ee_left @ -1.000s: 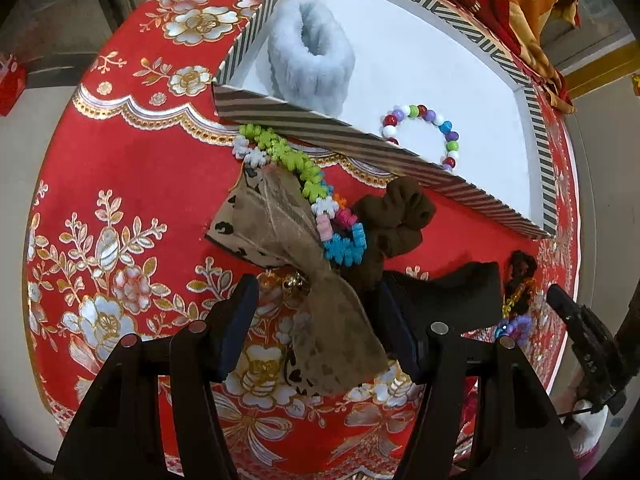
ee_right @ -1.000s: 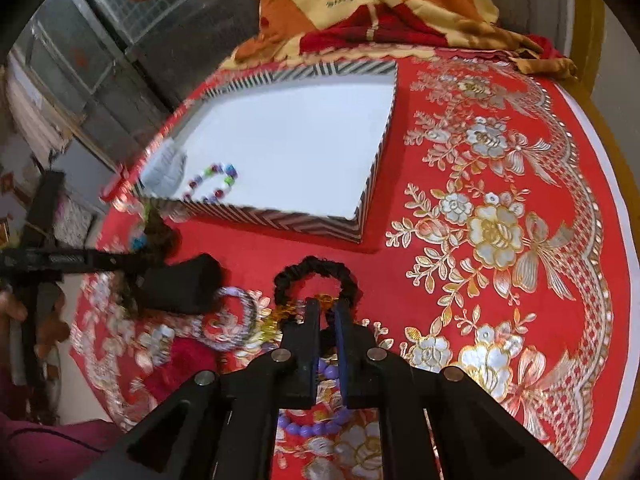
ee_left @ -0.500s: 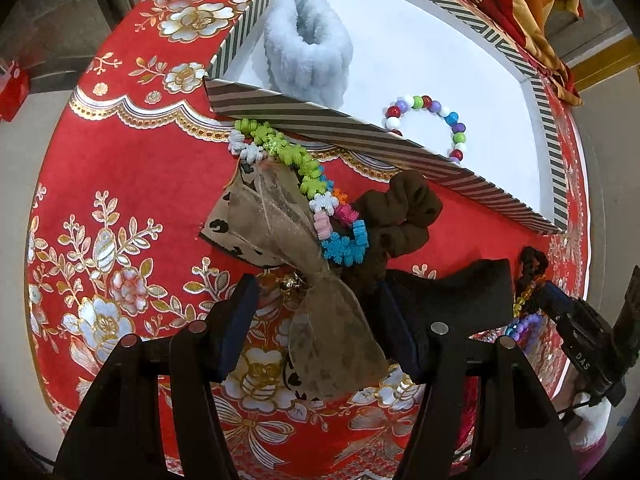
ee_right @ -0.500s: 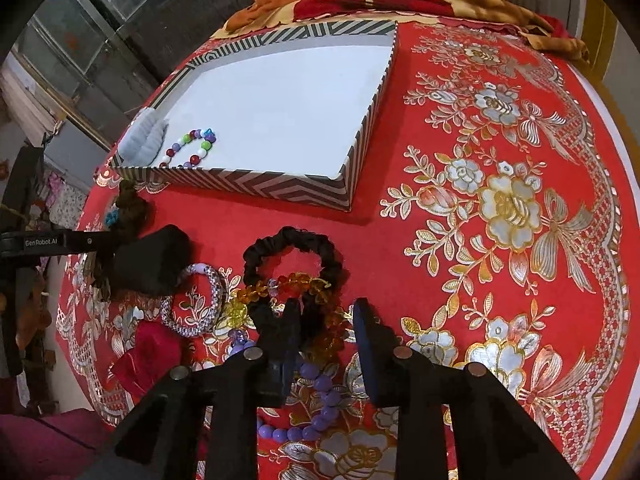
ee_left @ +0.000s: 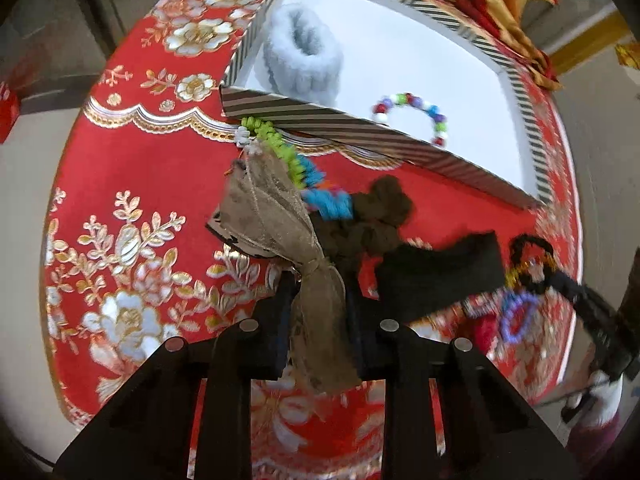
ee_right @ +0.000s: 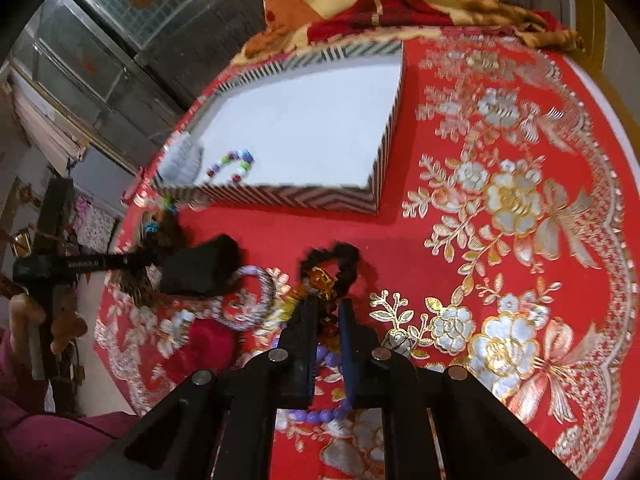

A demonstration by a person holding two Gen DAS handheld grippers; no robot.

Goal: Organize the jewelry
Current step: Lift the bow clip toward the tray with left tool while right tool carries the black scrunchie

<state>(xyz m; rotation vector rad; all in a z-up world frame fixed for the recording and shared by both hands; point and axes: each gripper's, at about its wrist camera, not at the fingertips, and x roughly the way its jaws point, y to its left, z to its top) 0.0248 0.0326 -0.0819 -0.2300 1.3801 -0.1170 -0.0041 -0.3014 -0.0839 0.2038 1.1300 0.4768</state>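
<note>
Right gripper point(ee_right: 325, 312) clamped on amber bead strand point(ee_right: 323, 280).

Black scrunchie point(ee_right: 340, 258) looped behind strand; purple beads point(ee_right: 325, 360) under jaws. Left gripper point(ee_right: 132, 262) at left, jaws closing, beside black pad point(ee_right: 200, 264). Striped tray point(ee_right: 280, 196) beyond, holding fluffy band point(ee_right: 180, 160) and coloured bead bracelet point(ee_right: 234, 164). Red floral tablecloth point(ee_right: 500, 200) beneath all.

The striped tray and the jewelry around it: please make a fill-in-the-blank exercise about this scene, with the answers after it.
1. Inside the striped tray lie a fluffy white scrunchie and a bracelet of ____ beads.
2. The pads of the left hand-held gripper are closing around a ____ sheer ribbon bow.
3. The right hand-held gripper pinches an amber bead strand that lies across a ____ scrunchie.

Answers: multicoloured; brown; black
</note>
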